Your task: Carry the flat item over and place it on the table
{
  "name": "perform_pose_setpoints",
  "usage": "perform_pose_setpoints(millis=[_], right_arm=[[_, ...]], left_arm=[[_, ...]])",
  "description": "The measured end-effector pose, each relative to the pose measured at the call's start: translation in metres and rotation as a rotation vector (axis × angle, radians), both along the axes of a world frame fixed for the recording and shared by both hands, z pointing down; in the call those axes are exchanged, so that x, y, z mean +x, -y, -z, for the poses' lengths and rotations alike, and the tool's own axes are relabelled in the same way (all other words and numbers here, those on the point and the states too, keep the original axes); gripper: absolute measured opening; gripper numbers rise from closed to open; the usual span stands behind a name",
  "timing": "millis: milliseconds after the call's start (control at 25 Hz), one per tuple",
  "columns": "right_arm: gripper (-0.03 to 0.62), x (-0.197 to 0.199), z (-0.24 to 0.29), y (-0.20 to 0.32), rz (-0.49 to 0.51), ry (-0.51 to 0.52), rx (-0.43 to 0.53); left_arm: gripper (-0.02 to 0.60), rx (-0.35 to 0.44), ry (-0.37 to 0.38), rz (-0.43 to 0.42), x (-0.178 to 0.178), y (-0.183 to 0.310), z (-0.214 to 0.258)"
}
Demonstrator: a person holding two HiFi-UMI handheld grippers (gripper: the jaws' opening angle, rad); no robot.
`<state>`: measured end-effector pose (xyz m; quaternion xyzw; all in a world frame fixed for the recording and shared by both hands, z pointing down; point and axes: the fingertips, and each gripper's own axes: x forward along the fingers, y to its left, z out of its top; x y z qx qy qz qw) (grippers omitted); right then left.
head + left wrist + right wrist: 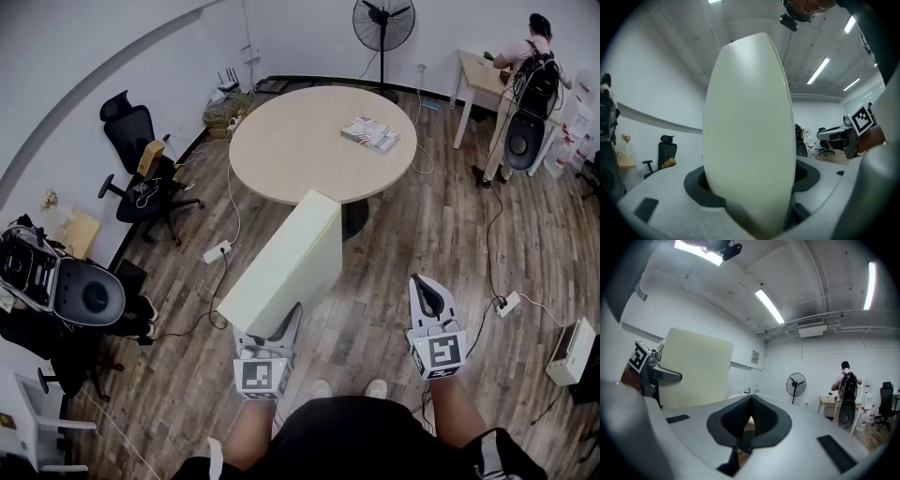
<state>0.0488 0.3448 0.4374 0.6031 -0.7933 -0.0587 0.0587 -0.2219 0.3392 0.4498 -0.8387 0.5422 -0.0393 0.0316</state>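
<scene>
The flat item is a pale cream slab (286, 267), held on edge and tilted away from me over the wood floor. My left gripper (277, 330) is shut on its near lower end. In the left gripper view the slab (747, 140) fills the middle, with the dark pads pressed against both of its faces. My right gripper (427, 292) hangs to the right of the slab with its jaws together and nothing in them. From the right gripper view (750, 420) the slab (696, 369) shows at the left. The round beige table (281, 150) stands just beyond the slab's far end.
A patterned book (369, 133) lies on the table. Black office chairs (141, 169) stand at the left. Power strips (217, 251) and cables lie on the floor. A fan (383, 23) and a person at a desk (525, 70) are at the back. A white box (572, 352) sits at the right.
</scene>
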Motion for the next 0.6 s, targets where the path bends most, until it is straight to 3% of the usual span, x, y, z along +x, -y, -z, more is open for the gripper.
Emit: perform_pose_setpoints(millis=[360,600], right_arm=[[-0.003,0.042,-0.001,0.012,0.004,0.036,-0.009],[-0.003,0.080,-0.006,0.008,0.023,0.122,-0.009]], left_arm=[[0.357,-0.016,0.039,0.010,0.035,0.005,0.007],[0.357,0.001,0.020,0.031,0.064,0.002,0.010]])
